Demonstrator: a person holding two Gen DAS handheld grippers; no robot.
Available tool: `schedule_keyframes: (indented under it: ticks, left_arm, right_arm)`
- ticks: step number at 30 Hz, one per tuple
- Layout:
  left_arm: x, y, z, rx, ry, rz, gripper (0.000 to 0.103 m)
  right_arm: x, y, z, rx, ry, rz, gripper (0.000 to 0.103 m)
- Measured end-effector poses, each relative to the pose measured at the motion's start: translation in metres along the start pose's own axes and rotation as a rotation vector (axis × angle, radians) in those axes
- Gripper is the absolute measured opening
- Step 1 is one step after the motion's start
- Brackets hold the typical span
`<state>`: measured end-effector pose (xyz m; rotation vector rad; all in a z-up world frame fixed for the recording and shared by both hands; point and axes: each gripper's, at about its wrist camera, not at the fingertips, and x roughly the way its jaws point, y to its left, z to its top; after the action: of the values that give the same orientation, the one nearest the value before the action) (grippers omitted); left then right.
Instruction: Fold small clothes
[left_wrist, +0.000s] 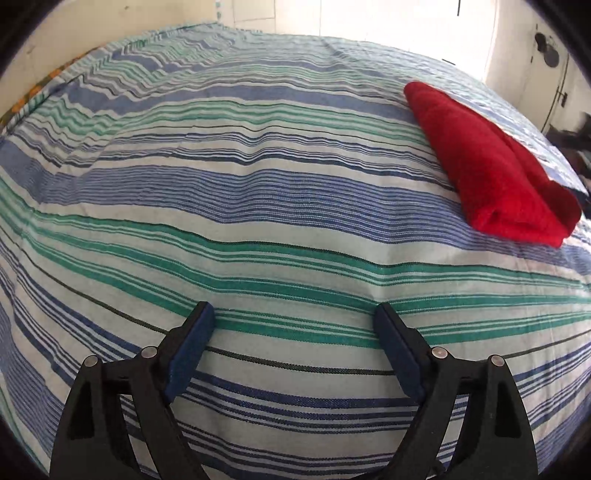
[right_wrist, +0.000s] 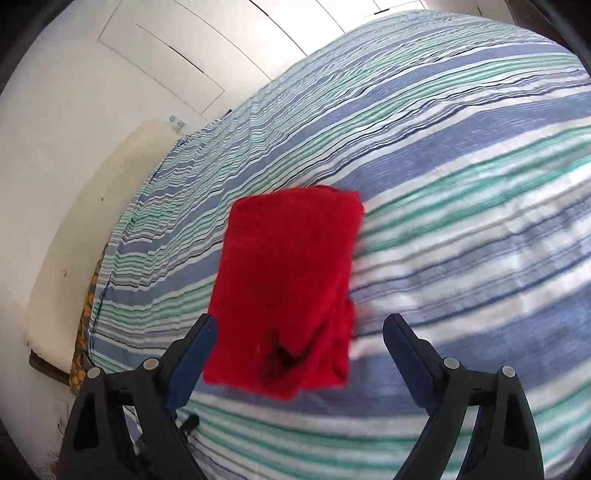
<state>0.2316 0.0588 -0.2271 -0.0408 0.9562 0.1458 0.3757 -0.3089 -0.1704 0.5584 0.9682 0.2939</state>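
You have nothing to read here: no lettering, label, brand mark, number or sign shows in either wrist view.
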Motion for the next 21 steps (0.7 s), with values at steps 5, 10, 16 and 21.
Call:
schedule_keyframes:
  ticks: [5, 10, 16, 21]
  left_arm:
    - [0.000, 0.007, -0.004, -0.024, -0.010, -0.028, 0.090]
    - [-0.001, 0.007, -0.009, -0.006, -0.015, -0.014, 0.095]
    - [-0.001, 0.007, -0.010, -0.012, -0.016, -0.022, 0.096]
    - [0.000, 0.004, -0.009, -0.002, -0.010, -0.010, 0.097]
  right_arm:
    - [0.053, 0.037, 0.028, -0.255, 0.073, -0.194, 0.012]
    - [0.052, 0.028, 0.019, -0.318, 0.067, -0.167, 0.022]
    - [0.021, 0.004, 0.004, -0.183, 0.009, -0.140, 0.061]
    - [-0.018, 0.054, -0.026, -0.314, -0.064, 0.049, 0.053]
